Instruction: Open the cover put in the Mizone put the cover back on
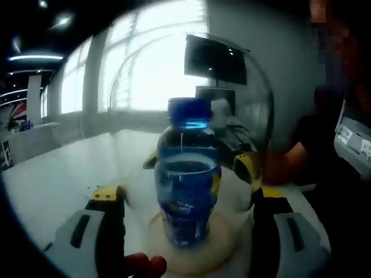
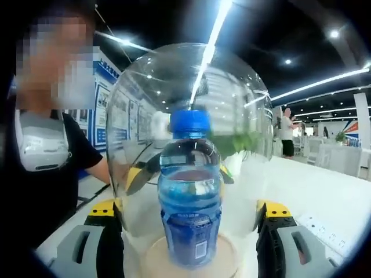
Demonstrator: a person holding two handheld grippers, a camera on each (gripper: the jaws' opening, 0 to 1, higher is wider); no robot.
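1. A blue Mizone bottle (image 1: pixel 186 174) stands upright on a round, pale wooden base (image 1: pixel 223 243), roughly at the base's middle.
2. A clear glass dome cover (image 1: pixel 255 98) sits over the bottle — its wall curves around and above the blue cap (image 1: pixel 189 110). In the right gripper view the same dome (image 2: pixel 133 133) rises well above the cap (image 2: pixel 190 121) and encloses the bottle (image 2: pixel 190 202) down to the base (image 2: pixel 152 260).
3. The base rests on a white table (image 1: pixel 52 179); its far edge runs toward bright windows in the left gripper view.
4. The left gripper (image 1: pixel 188 200) has its yellow-tipped jaws spread, one to each side of the dome. They stand just beside the glass, but whether they touch it I cannot tell.
5. The right gripper (image 2: pixel 190 211) is spread likewise, one jaw at each side of the dome's lower part — contact with the glass cannot be judged here either.
6. Through the glass, each view shows the yellow and black jaw tips of the other gripper on the far side of the dome.
7. A person in a dark shirt (image 2: pixel 52 174) sits at the table's edge, with an arm reaching toward the dome.
8. A fingertip (image 1: pixel 145 265) shows at the bottom of the left gripper view, near the base.
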